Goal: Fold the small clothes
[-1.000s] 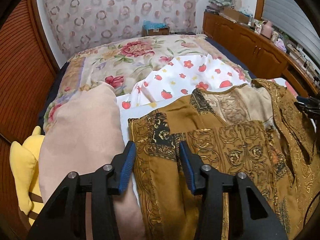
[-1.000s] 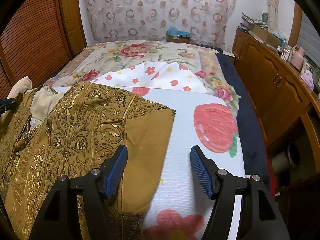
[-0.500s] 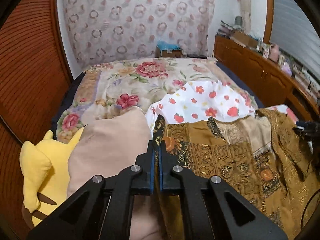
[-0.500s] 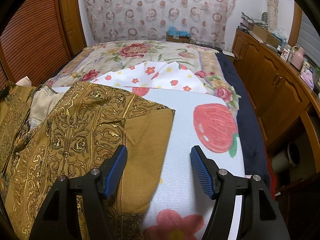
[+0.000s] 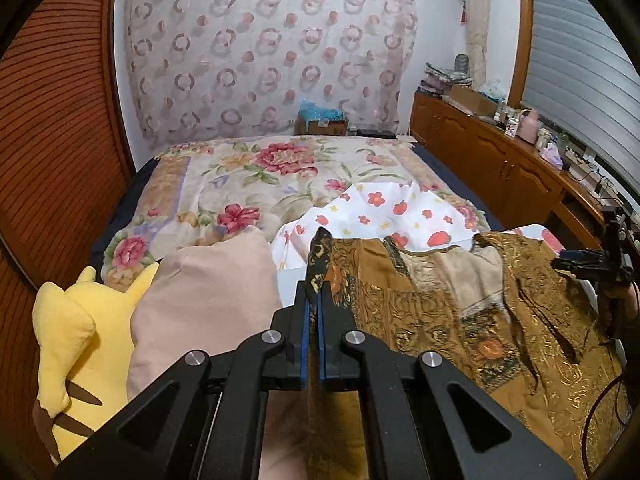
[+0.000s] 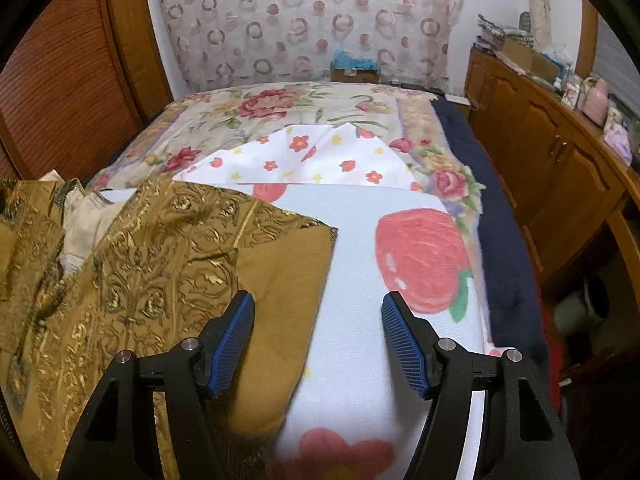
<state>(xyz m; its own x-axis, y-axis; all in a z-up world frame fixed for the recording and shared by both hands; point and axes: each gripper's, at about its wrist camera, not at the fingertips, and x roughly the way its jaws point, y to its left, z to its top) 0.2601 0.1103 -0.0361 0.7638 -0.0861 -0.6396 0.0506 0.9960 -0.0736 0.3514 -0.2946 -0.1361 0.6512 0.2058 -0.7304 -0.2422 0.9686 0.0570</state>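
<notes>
Both handheld grippers share one build: the left gripper [image 5: 314, 320] and the right gripper [image 6: 318, 338] have matte black plastic linkage arms with triangular cut-outs, round silver screw heads at the joints, and ribbed blue rubber pads [image 6: 234, 344] lining the inner face of each black finger. A thin black cable [image 5: 600, 404] loops beside the right one.
</notes>
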